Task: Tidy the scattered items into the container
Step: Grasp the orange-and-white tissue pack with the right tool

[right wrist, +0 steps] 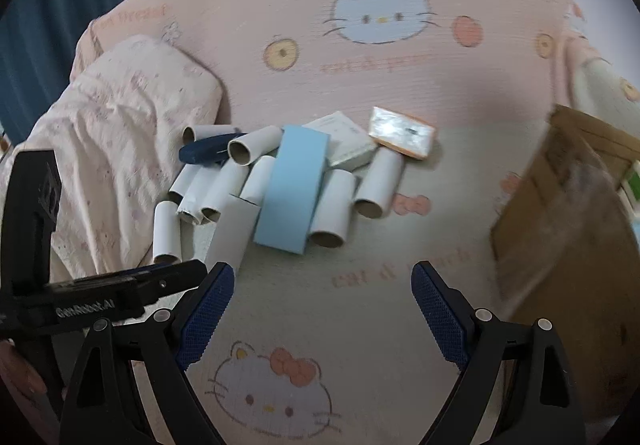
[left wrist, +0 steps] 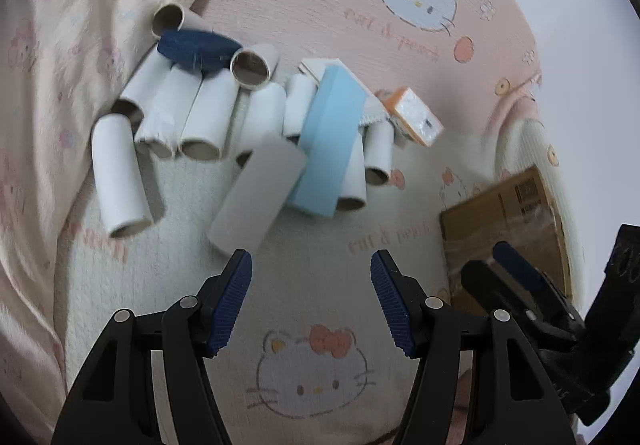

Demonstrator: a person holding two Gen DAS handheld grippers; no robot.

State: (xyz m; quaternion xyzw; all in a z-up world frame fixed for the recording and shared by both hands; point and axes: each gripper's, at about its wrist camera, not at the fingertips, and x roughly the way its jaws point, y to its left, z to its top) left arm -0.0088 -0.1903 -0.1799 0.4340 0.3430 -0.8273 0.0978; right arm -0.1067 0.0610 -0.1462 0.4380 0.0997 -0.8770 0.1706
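On bedspread [left wrist: 304,253]: tubes [left wrist: 120,181], blue box [left wrist: 326,149]; both claws agape.

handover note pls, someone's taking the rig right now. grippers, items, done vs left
Left gripper: open, empty, above the blanket just short of the pile.
Right gripper: open, empty, beside the left one.
Pile on the bed: cardboard tubes, a grey flat box, a light blue box lying across the tubes, a white box, an orange packet and a dark blue case.
Cardboard box: on the right; its inside is not clearly visible.
Done: nothing visibly packed.
Left: the whole pile.
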